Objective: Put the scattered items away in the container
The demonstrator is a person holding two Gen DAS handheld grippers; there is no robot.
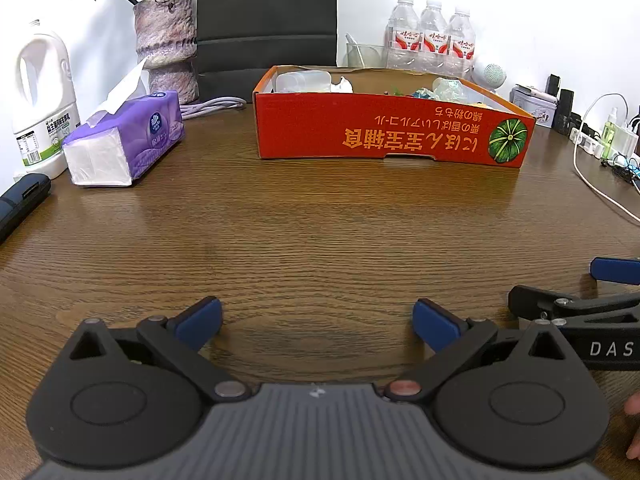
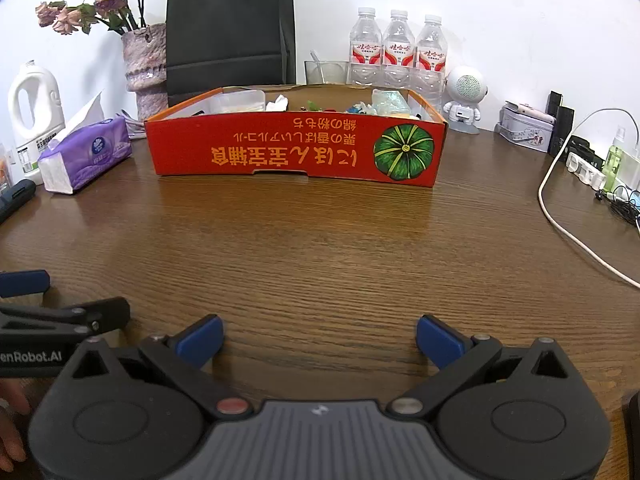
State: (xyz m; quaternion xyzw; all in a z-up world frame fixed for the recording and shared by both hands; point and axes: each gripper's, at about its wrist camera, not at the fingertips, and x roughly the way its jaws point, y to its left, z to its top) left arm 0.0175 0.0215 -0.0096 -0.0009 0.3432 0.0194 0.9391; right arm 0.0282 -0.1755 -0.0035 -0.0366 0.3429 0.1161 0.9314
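A red cardboard box (image 1: 360, 136) (image 2: 280, 152) with a pumpkin print stands at the far middle of the wooden table. Inside it lie a clear plastic tub (image 1: 304, 80) (image 2: 238, 102), crumpled white paper (image 1: 342, 85) (image 2: 278, 104) and several small bluish and green items (image 1: 440, 90) (image 2: 384, 104). My left gripper (image 1: 316, 326) hovers low over bare wood near the front edge, open, nothing between its blue pads. My right gripper (image 2: 320, 340) stands beside it, also open and holding nothing. Each gripper shows at the edge of the other's view.
A purple tissue pack (image 1: 128, 140) (image 2: 84, 156), a white jug (image 1: 40, 100) and a vase of dried flowers (image 1: 166, 44) stand at the left. Water bottles (image 2: 396, 52), a small white robot figure (image 2: 464, 96), a tin (image 2: 524, 126) and a white cable (image 2: 560, 216) are at the right.
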